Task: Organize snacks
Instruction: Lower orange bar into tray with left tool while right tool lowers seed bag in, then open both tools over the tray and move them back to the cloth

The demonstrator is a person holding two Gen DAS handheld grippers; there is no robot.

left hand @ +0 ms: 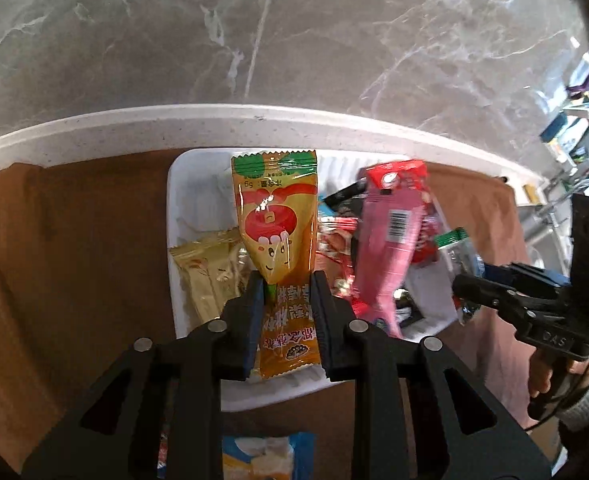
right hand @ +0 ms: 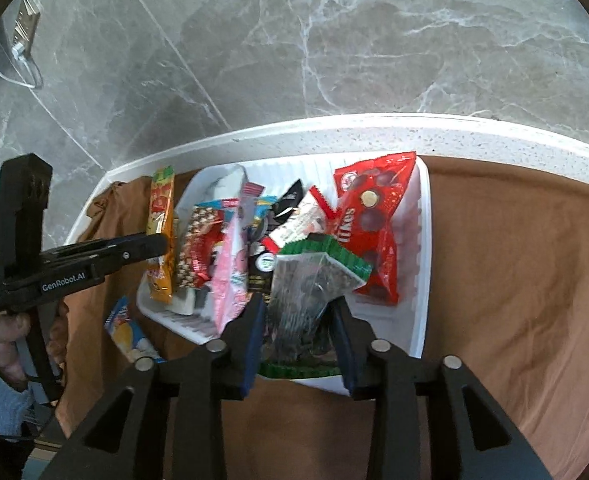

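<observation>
Both grippers carry a snack over the white tray (right hand: 424, 240), which sits on a brown cloth (right hand: 514, 300) near the back edge of the worktop (right hand: 374, 132), so that each packet can be dropped straight among the others. The left gripper (left hand: 286, 284) pinches an orange sachet (left hand: 278, 216) by its lower half, the upper part standing free above the tray's left end; the grip seems low so the printed top stays clear of the fingers. The right gripper (right hand: 298, 308) is closed on a clear packet with green edges (right hand: 314, 280), held over the near right part of the tray, just in front of a red bag (right hand: 374, 224) that leans against the tray's right wall. A pink packet (left hand: 390, 240) stands tilted in the middle of the pile, and a gold wrapper (left hand: 210, 276) lies flat along the tray's left side. One blue-and-white snack (right hand: 128, 332) lies on the cloth outside the tray's near left corner, apparently still to be gathered. What lies at the bottom of the pile is hidden by the upper packets; the small dark and striped wrappers in the middle are too jumbled to name. The contents of the clear packet are blurred, and the tray's near edge is cut off by the fingers in both views.
</observation>
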